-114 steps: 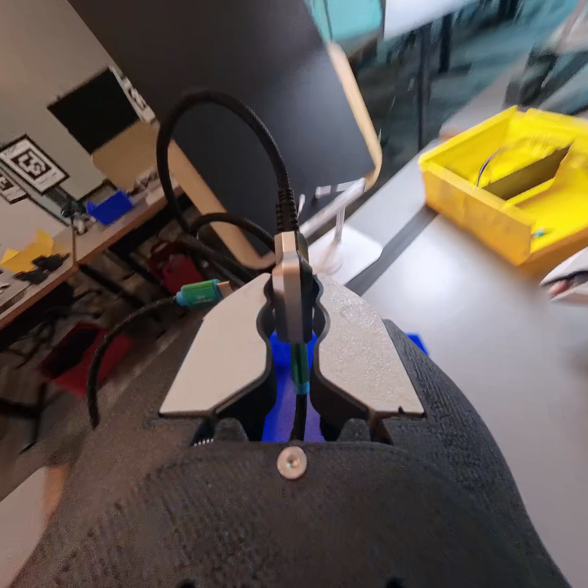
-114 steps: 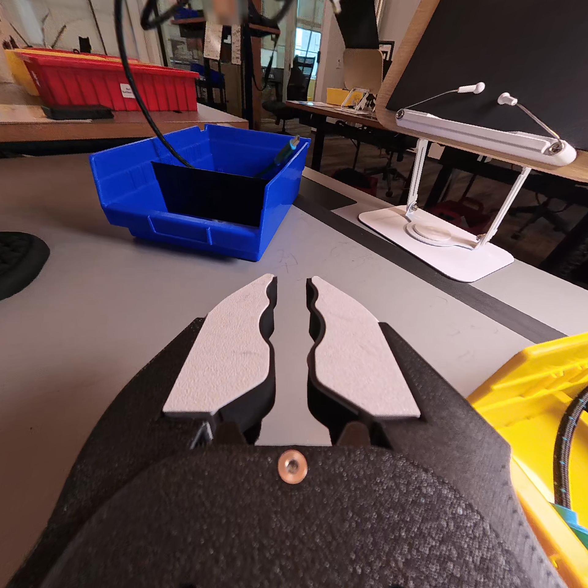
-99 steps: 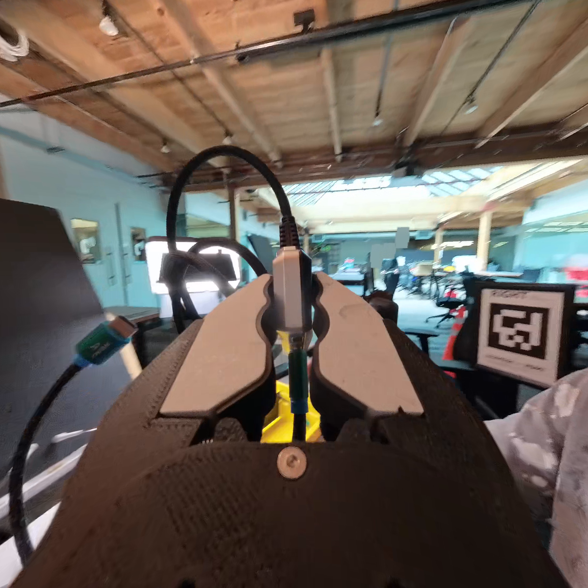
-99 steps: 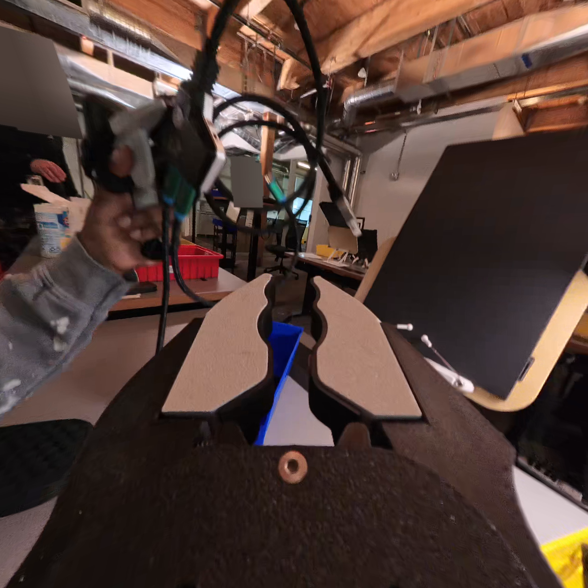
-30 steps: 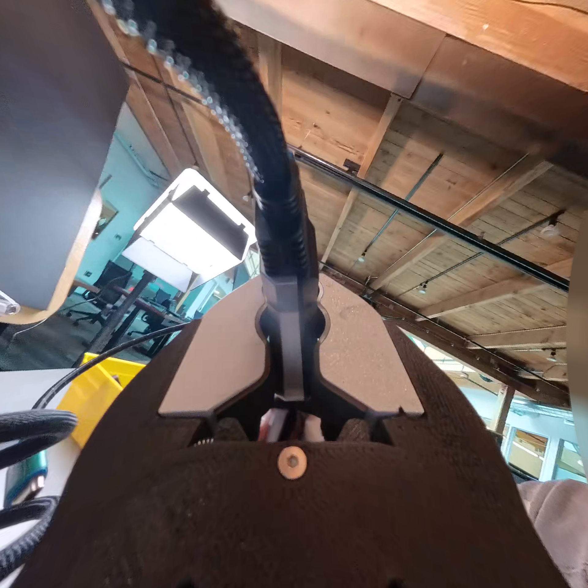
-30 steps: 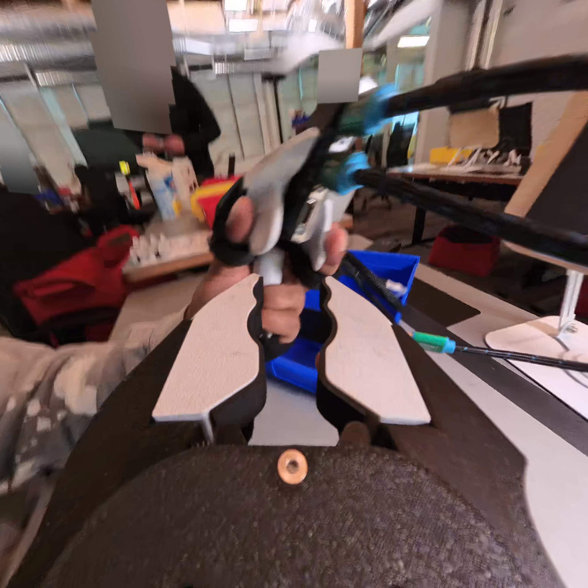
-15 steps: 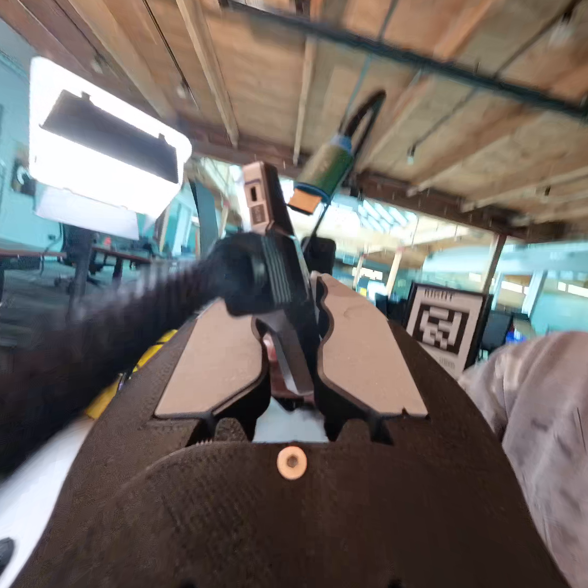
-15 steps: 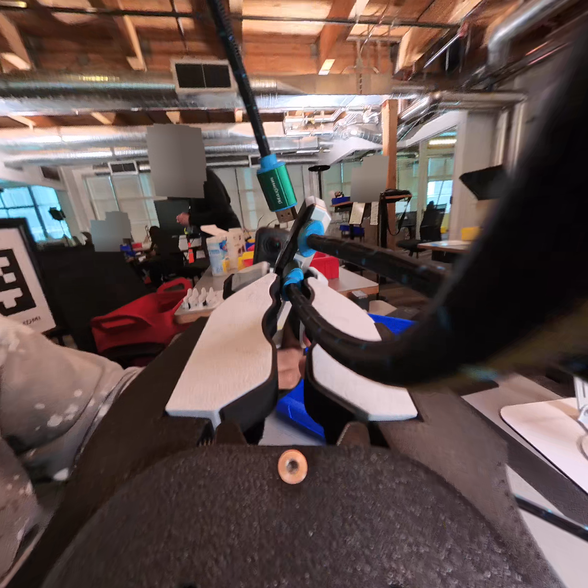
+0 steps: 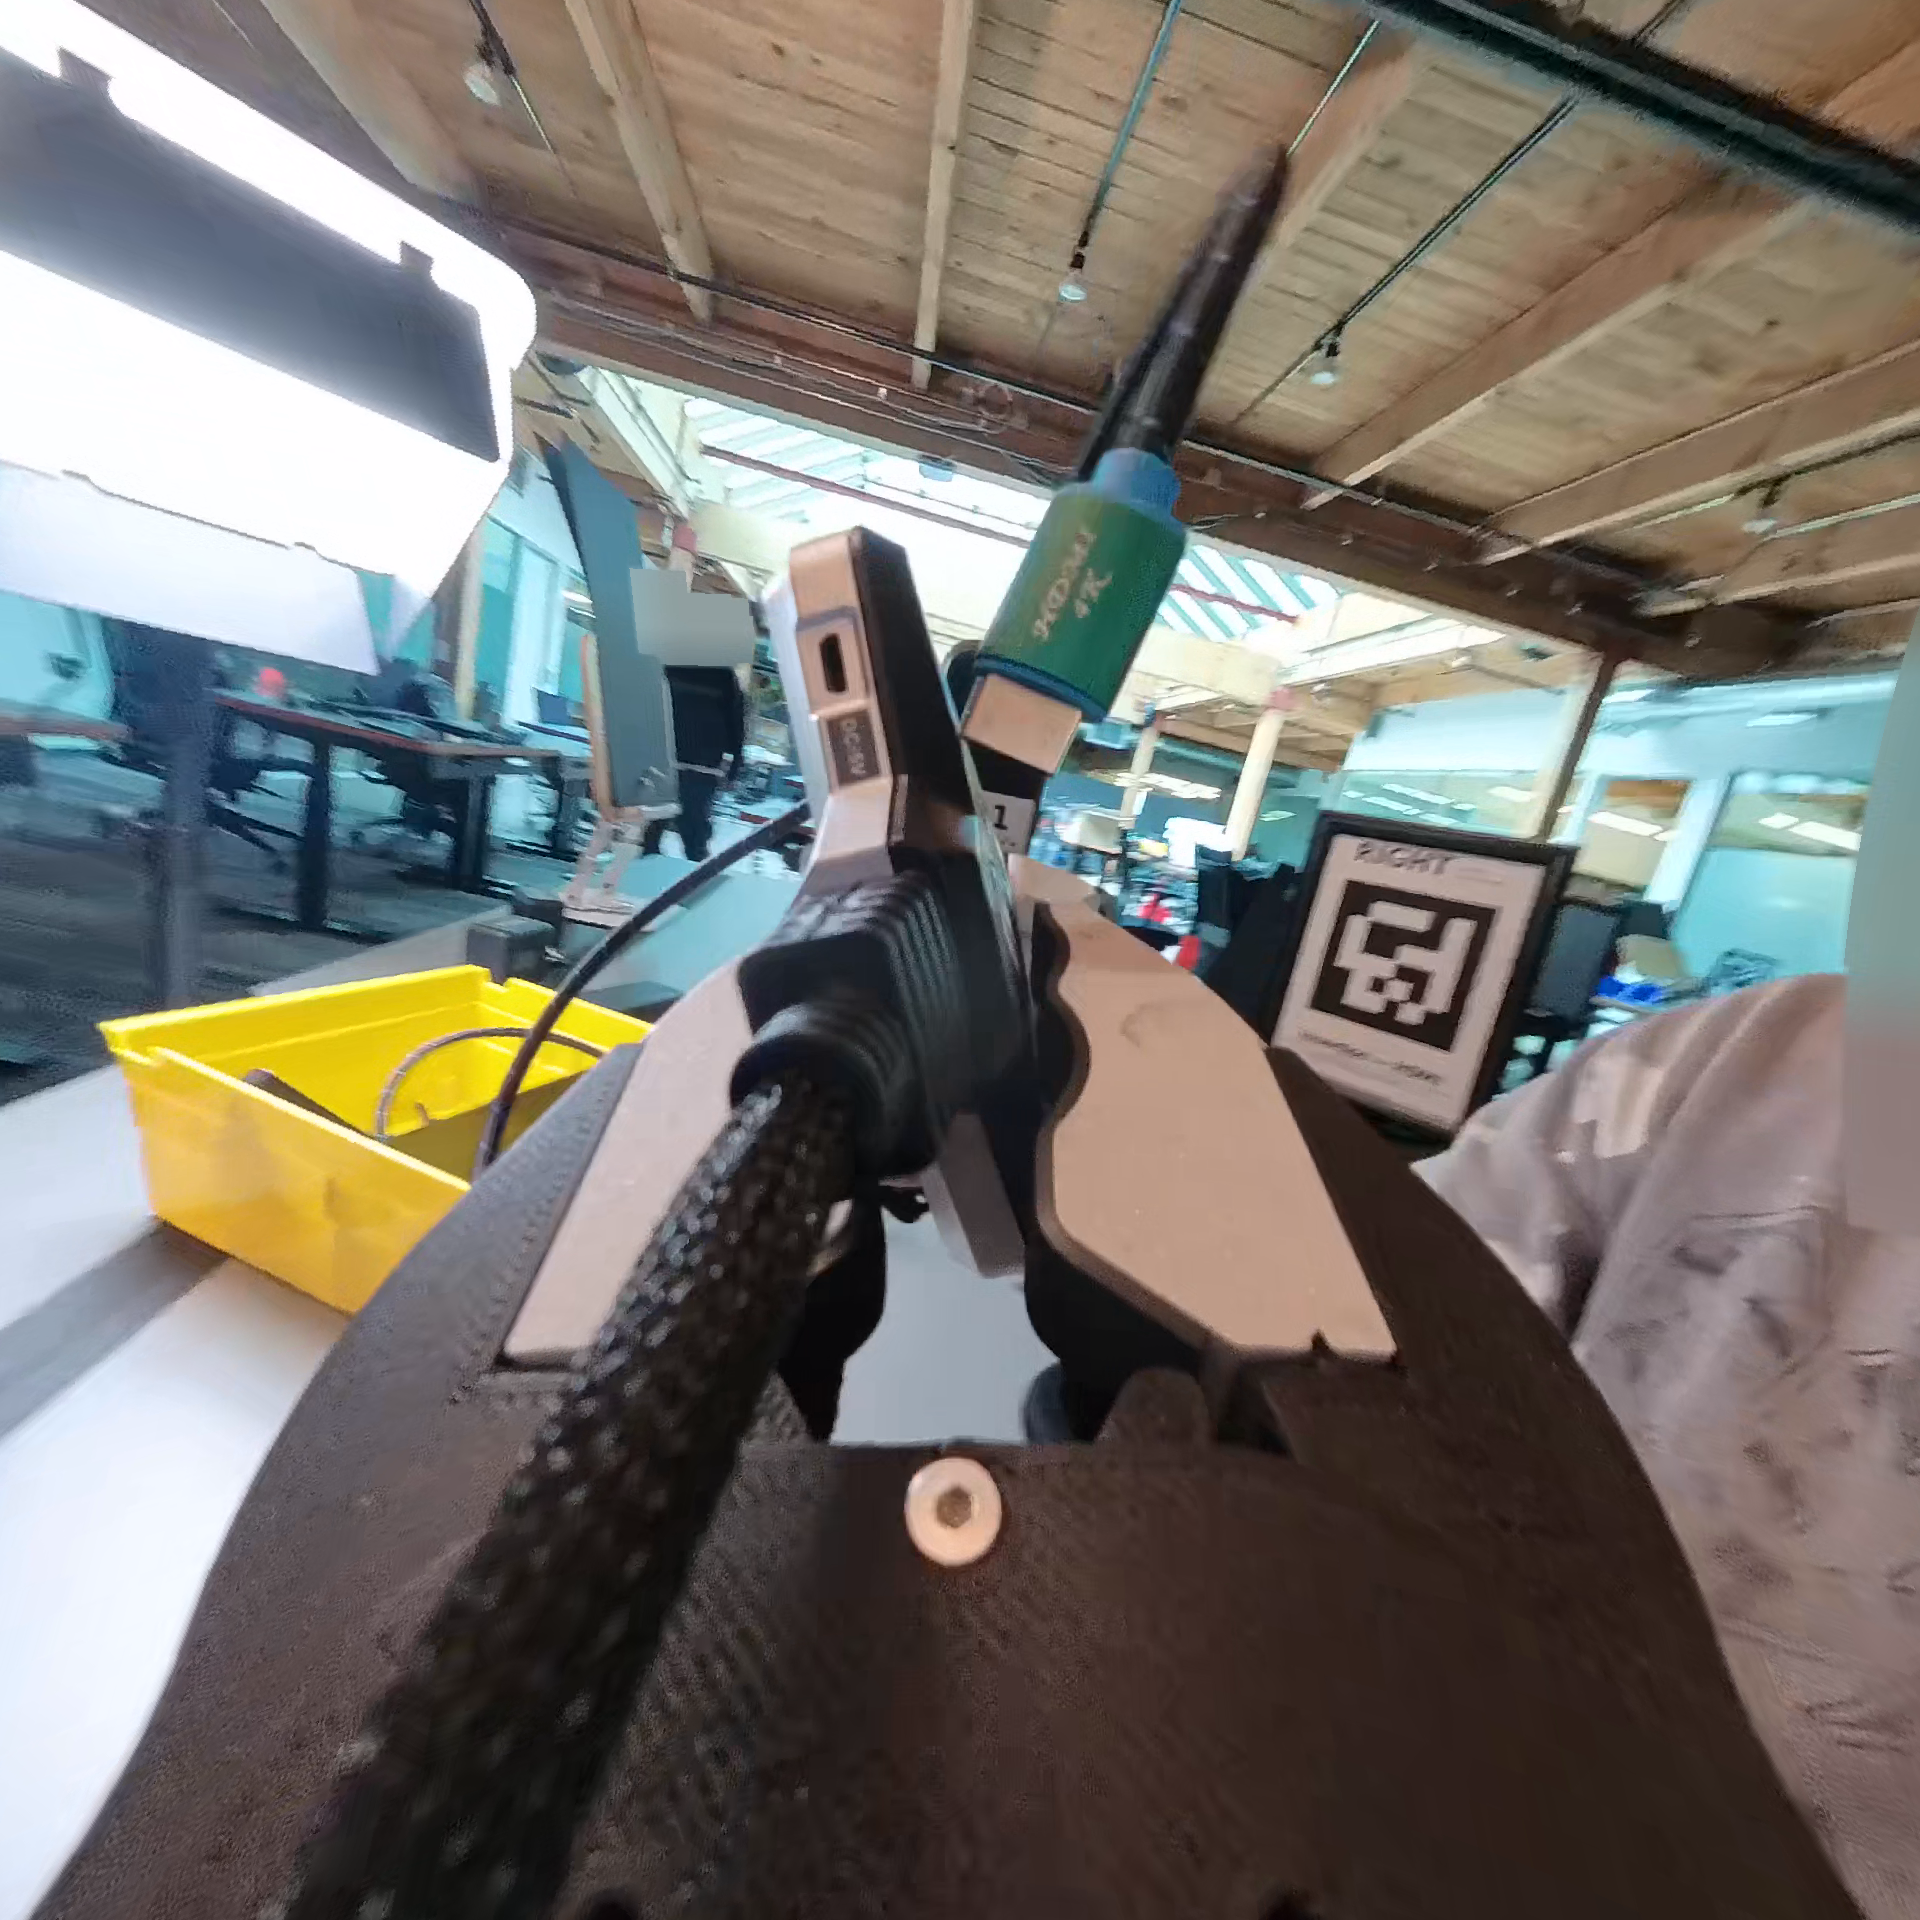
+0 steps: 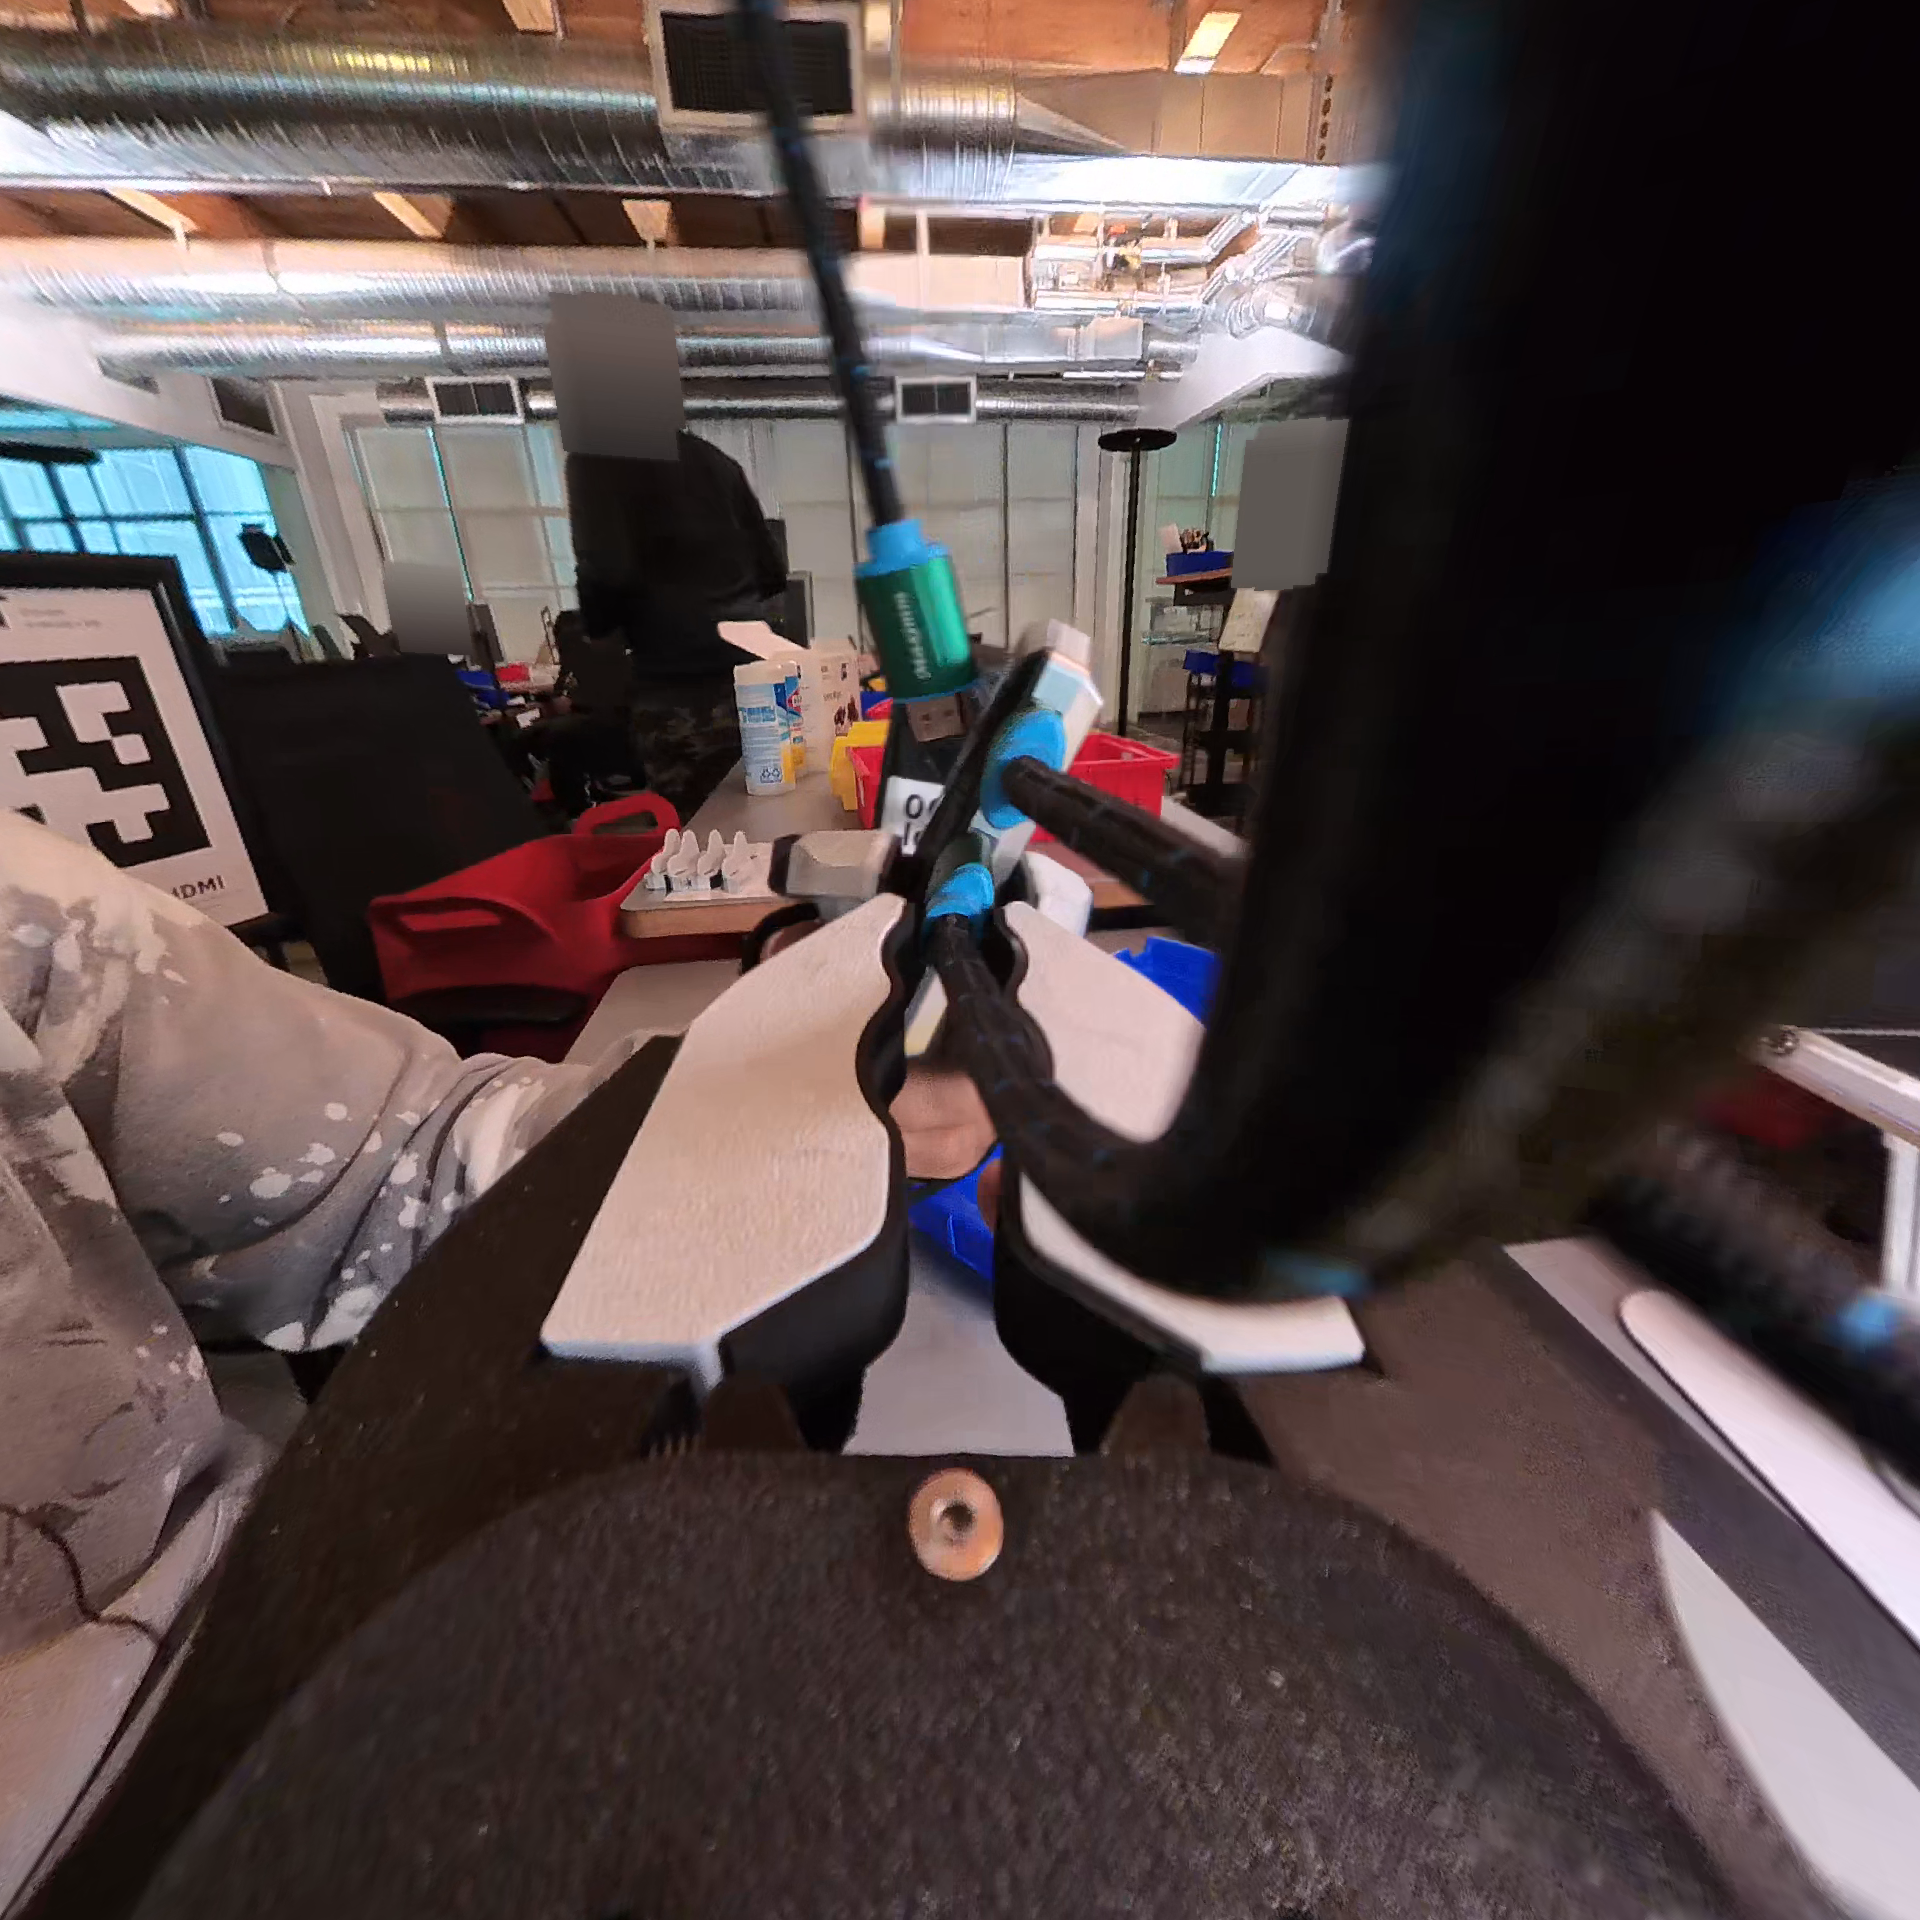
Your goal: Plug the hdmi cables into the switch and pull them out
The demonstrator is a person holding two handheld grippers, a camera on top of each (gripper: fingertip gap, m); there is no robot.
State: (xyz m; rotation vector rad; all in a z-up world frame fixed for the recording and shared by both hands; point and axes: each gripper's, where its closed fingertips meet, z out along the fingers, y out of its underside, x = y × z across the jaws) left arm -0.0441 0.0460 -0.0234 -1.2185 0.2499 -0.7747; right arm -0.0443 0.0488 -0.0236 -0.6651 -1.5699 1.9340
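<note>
My left gripper [image 9: 935,914] is shut on the silver HDMI switch [image 9: 842,675] and holds it up in the air, tilted. A black plug [image 9: 883,997] with a thick braided cable [image 9: 675,1299] sits in the switch's left side. A green HDMI plug [image 9: 1086,613] hangs free, its metal tip just off the switch's right face. In the right wrist view the switch [image 10: 1060,675] shows edge-on. My right gripper [image 10: 951,925] is shut on a black braided cable [image 10: 987,1018] just behind its blue collar [image 10: 961,894]. The green plug [image 10: 914,623] hangs above.
A yellow bin [image 9: 270,1164] with cables stands on the grey table at the left. A blue bin [image 10: 1164,966] lies behind my right fingers. A blurred thick cable [image 10: 1455,727] crosses close to the right camera. A person's sleeve [image 9: 1714,1247] is at the right.
My right gripper came up to the switch and its fingers closed around a cable. My left gripper tipped the switch down from the ceiling toward the room. The green plug still hangs free.
</note>
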